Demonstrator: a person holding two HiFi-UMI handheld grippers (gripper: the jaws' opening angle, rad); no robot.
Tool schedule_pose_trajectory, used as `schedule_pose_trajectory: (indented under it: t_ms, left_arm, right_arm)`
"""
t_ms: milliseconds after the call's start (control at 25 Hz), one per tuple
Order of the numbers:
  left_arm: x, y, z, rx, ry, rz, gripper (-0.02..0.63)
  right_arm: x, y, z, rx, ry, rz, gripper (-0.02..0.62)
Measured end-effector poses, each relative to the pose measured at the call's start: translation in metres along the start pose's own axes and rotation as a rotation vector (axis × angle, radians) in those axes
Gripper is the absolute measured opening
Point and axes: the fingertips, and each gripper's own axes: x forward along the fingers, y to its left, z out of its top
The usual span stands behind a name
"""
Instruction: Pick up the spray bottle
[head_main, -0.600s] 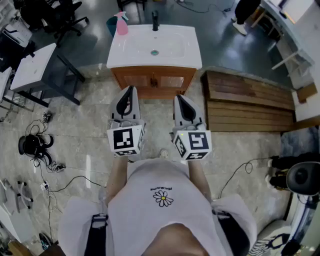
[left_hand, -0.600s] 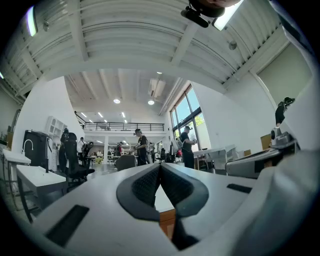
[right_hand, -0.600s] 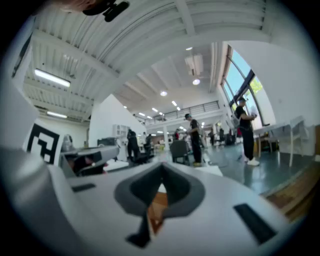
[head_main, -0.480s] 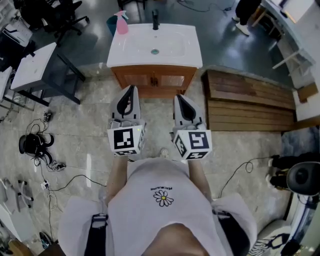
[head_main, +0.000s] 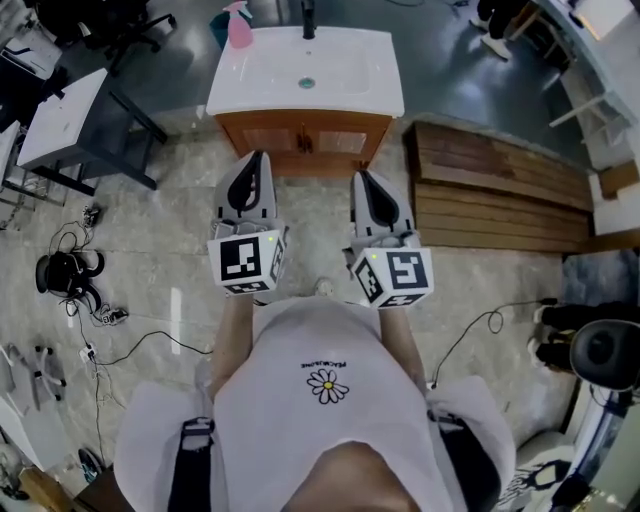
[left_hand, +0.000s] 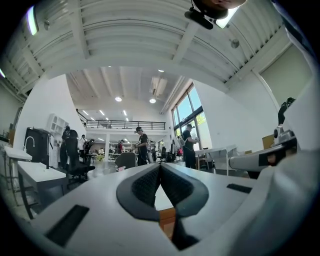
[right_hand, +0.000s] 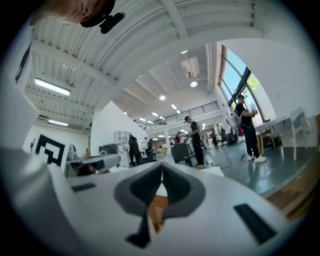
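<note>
The approach is the step in hand, with nothing gripped yet. The pink spray bottle (head_main: 238, 28) stands at the upper left of the head view, on the far left corner of the white desk (head_main: 375, 82) with a basin. Both tools are held level mid-frame, well apart from the bottle. The left tool (head_main: 257, 160) has its jaws pressed together on nothing, and so does the right tool (head_main: 363, 180). Next, I judge, the person must come closer, spread one tool's jaws — probably the left — and bring them round the bottle's body.
</note>
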Motion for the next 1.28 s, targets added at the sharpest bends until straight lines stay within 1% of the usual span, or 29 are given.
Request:
schedule_pose_trajectory:
  t_ms: [120, 240, 400, 520, 640, 840, 1000, 1160, 1200, 1280]
  left_arm:
    - [0.008, -0.005, 0.004, -0.005, -0.025, -0.003, 0.02]
    - [0.011, -0.011, 0.0, -0.003, -0.024, 0.007, 0.02]
    - [0.011, -0.01, -0.001, -0.041, -0.021, 0.029, 0.02]
    - [0.013, -0.009, -0.002, -0.033, -0.018, 0.039, 0.02]
    - [0.022, -0.01, 0.002, -0.035, -0.034, 0.037, 0.02]
    - [0.037, -0.018, 0.003, -0.019, -0.053, 0.002, 0.02]
    - [0.055, -0.028, 0.004, -0.002, -0.068, -0.07, 0.02]
    - [0.074, -0.029, 0.011, -0.046, -0.075, -0.088, 0.02]
    - [0.078, -0.03, 0.014, -0.048, -0.08, -0.095, 0.02]
    - [0.087, -0.036, 0.015, -0.023, -0.084, -0.111, 0.02]
  right_arm:
    - [0.002, -0.005, 0.003, -0.033, -0.015, 0.02, 0.03]
    - [-0.001, -0.012, 0.003, -0.04, -0.028, 0.018, 0.03]
    - [-0.002, -0.02, -0.007, -0.042, -0.003, 0.018, 0.029]
    - [-0.004, -0.023, -0.007, -0.065, 0.005, 0.013, 0.029]
    - [-0.003, -0.029, 0.0, -0.082, -0.02, 0.004, 0.029]
    - [-0.007, -0.038, 0.0, -0.117, -0.041, -0.03, 0.029]
    - [-0.008, -0.049, 0.004, -0.111, -0.075, -0.082, 0.03]
    - [-0.002, -0.061, 0.008, -0.137, -0.035, -0.131, 0.031]
    - [-0.001, -0.065, 0.009, -0.135, -0.031, -0.149, 0.031]
    - [0.002, -0.075, 0.008, -0.118, -0.032, -0.17, 0.03]
